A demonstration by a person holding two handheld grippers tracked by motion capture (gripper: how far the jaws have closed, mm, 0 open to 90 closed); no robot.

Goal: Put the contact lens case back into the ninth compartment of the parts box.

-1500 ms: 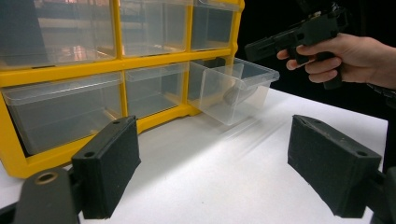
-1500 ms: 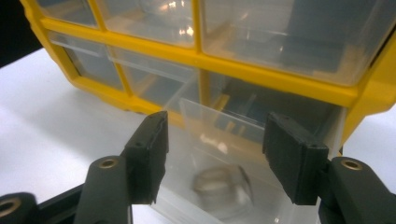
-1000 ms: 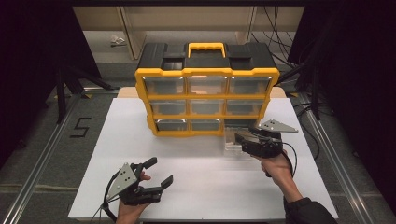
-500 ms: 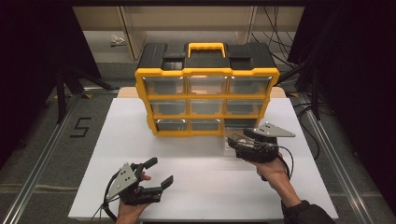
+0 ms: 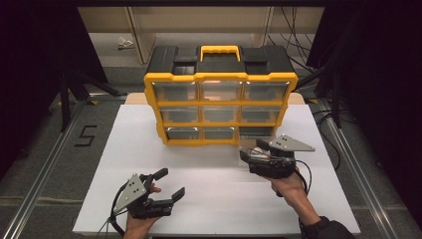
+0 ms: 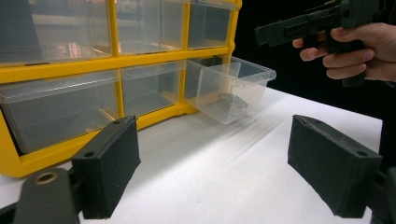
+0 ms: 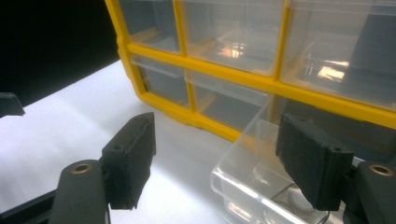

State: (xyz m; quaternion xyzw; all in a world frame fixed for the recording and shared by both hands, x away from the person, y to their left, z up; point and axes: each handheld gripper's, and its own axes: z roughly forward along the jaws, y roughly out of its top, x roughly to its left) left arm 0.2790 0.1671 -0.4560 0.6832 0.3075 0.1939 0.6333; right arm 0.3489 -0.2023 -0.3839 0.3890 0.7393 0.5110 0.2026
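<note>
A yellow and black drawer cabinet (image 5: 219, 79) stands at the middle of the white table. Its bottom right clear drawer (image 6: 236, 86) is pulled out onto the table, with a small round clear thing (image 6: 231, 103) inside. My right gripper (image 5: 251, 150) hovers at the drawer's front. Its jaws have just been opening. In the right gripper view (image 7: 217, 154) the drawer's corner (image 7: 254, 182) lies between them, near the right pad, and is not pressed. My left gripper (image 5: 172, 182) rests low at the front left, open with nothing between its pads (image 6: 109, 163).
The white table top (image 5: 209, 169) lies between the cabinet and the hands. The other clear drawers (image 5: 219, 91) are pushed in. Metal rails (image 5: 45, 164) run along both sides of the table. A floor mark like a 5 (image 5: 85, 135) sits at the left.
My right gripper has drifted a little to the left in front of the pulled-out drawer, and its jaws stand wider apart. The left gripper has stayed in place.
</note>
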